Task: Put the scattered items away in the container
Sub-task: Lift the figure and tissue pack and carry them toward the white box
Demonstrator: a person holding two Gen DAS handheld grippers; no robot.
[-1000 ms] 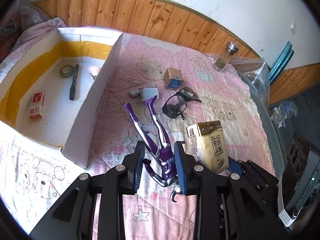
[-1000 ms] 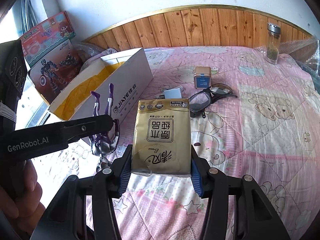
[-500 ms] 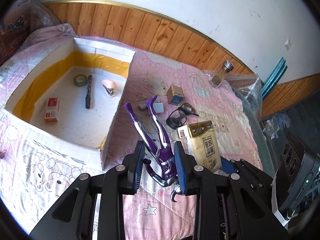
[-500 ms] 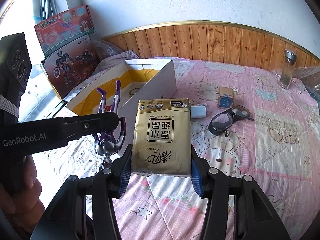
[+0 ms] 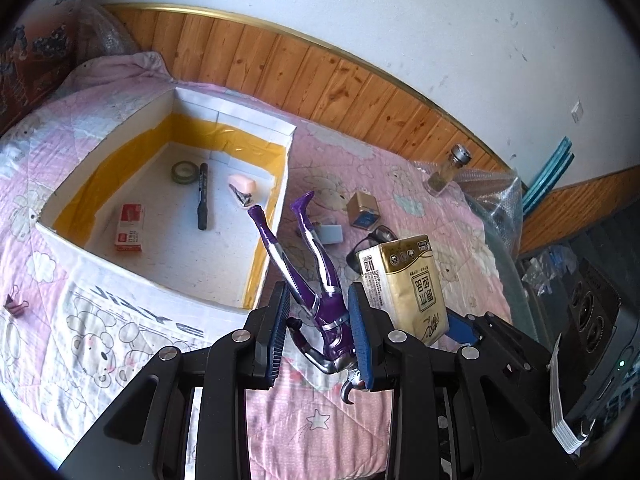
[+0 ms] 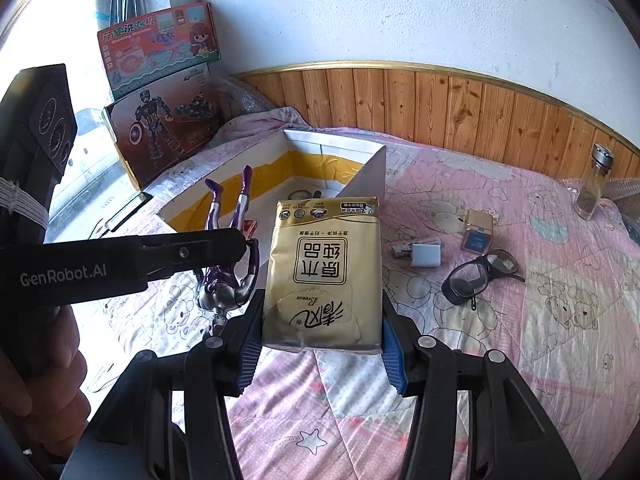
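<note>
**Q:** What do you carry, and where?

**A:** My left tongs [image 5: 318,330] clamp a purple figure [image 5: 316,288] at its torso, legs up; my right tongs [image 6: 320,340] clamp a gold tissue pack [image 6: 324,276] by its sides. Both hang just beside the white box [image 5: 280,184] on the bed.

**Q:** How do they handle?

**A:** Figure stiff and probably slick; pack soft, light. Both tongs angle downward.

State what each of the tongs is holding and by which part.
Left tongs clamp the purple toy figure at its torso, legs pointing away. Right tongs clamp the gold tissue pack across its near end, by the side edges.
</note>
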